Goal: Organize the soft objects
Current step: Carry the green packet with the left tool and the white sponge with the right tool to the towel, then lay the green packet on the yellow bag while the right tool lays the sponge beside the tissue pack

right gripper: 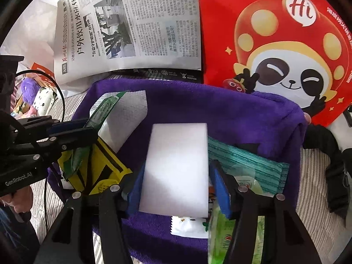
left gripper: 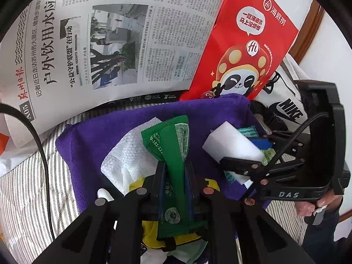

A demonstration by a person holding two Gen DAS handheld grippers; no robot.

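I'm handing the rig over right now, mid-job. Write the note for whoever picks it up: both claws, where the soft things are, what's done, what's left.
Left claw: shut on the green sachet, held above the purple towel.
Right claw: shut on the white sponge block, also over the towel.
On the towel: a white paper towel, a yellow pouch, a teal packet and a light green wipes pack.
Behind: newspaper and red panda bag.
Done: both items are gripped.
Left: place the sachet and sponge, then sort the pieces on the towel. Where they go is not evident.
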